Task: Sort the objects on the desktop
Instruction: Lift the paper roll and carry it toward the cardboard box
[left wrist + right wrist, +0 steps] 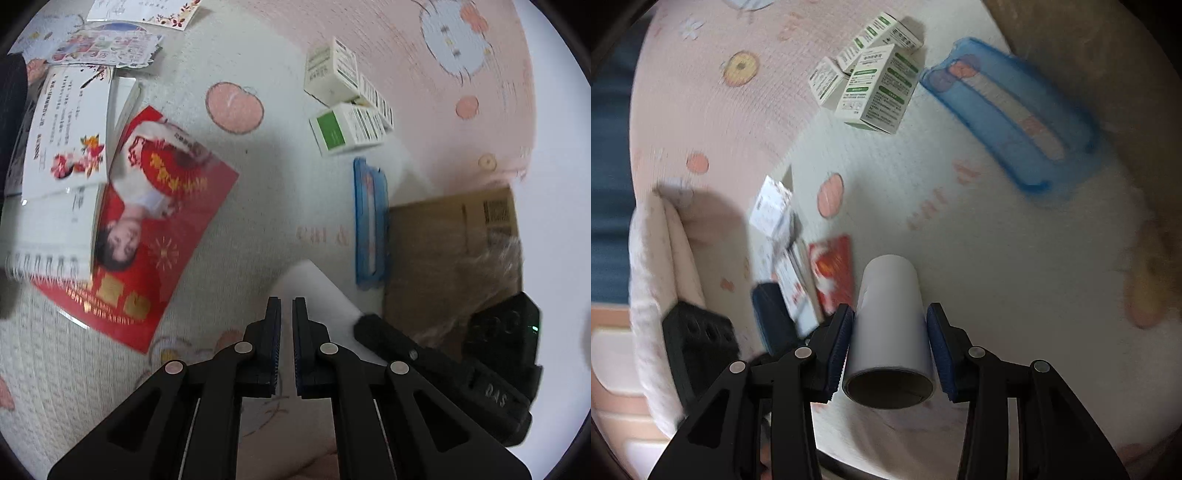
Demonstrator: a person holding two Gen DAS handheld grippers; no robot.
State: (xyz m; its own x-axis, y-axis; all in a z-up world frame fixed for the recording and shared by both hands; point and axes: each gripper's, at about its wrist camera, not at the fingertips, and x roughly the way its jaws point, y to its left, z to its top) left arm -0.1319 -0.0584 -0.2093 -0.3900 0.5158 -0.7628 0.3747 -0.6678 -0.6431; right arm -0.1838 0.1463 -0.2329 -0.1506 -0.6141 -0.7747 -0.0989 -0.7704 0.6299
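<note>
White paper roll (892,325), cardboard core, clamped in right gripper (891,345). Left gripper (287,339) nearly closed, empty. Blue tray (1015,122) far right, blurred.

wrist views downward, shared blue tray (370,221)

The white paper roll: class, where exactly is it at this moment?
In the right wrist view the white paper roll sits between the right tongs, held above the patterned cloth, with the red booklet just to its left.
</note>
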